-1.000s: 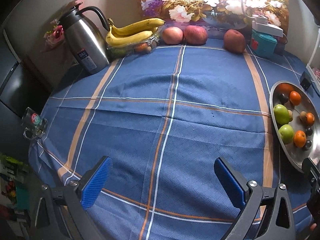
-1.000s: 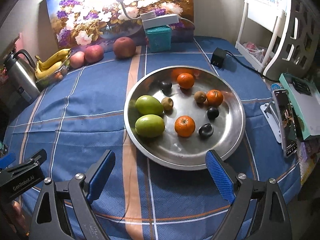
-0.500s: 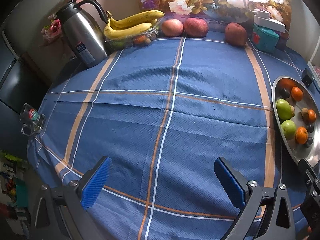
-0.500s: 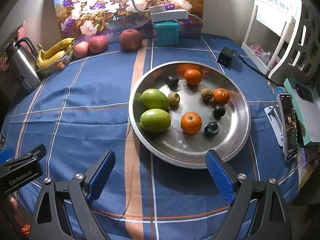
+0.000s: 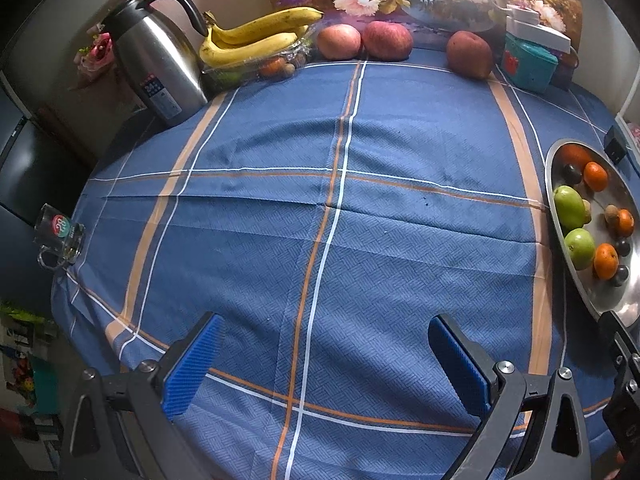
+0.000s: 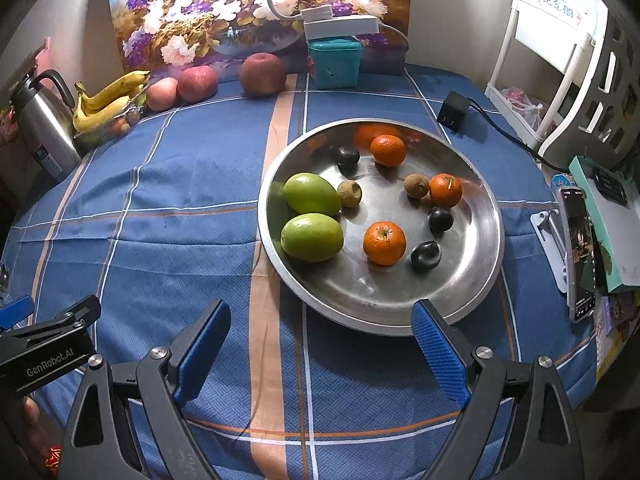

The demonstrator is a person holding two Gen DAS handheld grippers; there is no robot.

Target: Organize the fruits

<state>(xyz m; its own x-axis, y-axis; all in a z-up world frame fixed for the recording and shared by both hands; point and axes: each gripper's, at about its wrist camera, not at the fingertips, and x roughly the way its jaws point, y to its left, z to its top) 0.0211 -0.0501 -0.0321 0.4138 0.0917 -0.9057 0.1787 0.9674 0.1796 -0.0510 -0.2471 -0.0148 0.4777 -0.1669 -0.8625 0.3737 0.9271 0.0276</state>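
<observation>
A round steel tray (image 6: 476,280) holds two green mangoes (image 6: 312,194), three oranges (image 6: 384,242), dark plums (image 6: 426,255) and small brown fruits (image 6: 349,193). The same tray (image 5: 576,276) shows at the right edge of the left wrist view. Bananas (image 5: 256,38) lie on a clear container at the back, beside three red apples (image 5: 387,40). My right gripper (image 6: 320,344) is open, empty, hovering just before the tray's near rim. My left gripper (image 5: 326,354) is open and empty over bare blue cloth, far from the fruit.
A steel kettle (image 5: 156,64) stands back left and a glass mug (image 5: 58,232) sits at the table's left edge. A teal box (image 6: 335,62) with a lamp, a black plug (image 6: 452,112), a phone (image 6: 580,248) and a white rack (image 6: 560,60) crowd the right side.
Both grippers have drawn back and lifted slightly, so the table and tray look a little farther off. Both stay open and no fruit has moved.
</observation>
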